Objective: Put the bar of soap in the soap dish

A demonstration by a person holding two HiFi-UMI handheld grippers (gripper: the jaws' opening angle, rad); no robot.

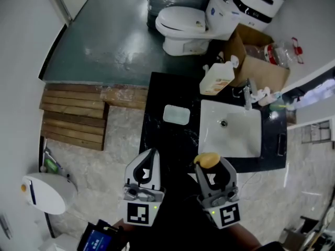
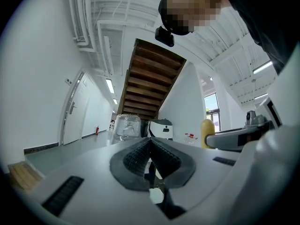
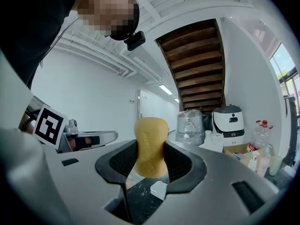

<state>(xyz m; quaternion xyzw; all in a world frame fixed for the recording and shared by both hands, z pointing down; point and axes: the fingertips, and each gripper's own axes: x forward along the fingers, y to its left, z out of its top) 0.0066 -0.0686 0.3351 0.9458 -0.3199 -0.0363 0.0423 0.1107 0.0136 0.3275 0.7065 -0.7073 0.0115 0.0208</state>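
Soap held over a black bathroom table

The right gripper point(image 1: 210, 165) had its jaws clamped on the yellow bar of soap point(image 3: 151, 146), held upright above the table's point(image 1: 157, 140) near edge. The left gripper point(image 1: 148, 157) hung beside it, jaws pressed together on nothing. The pale soap dish point(image 1: 176, 114) lay on the dark marbled top, left of the white sink point(image 1: 246, 140) and well apart from the soap. Beyond stood a toilet point(image 1: 180, 27) on a dark green floor point(image 1: 104, 30).

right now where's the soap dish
In the head view, the soap dish sits on the black counter, just left of the white sink basin and beyond the left gripper.
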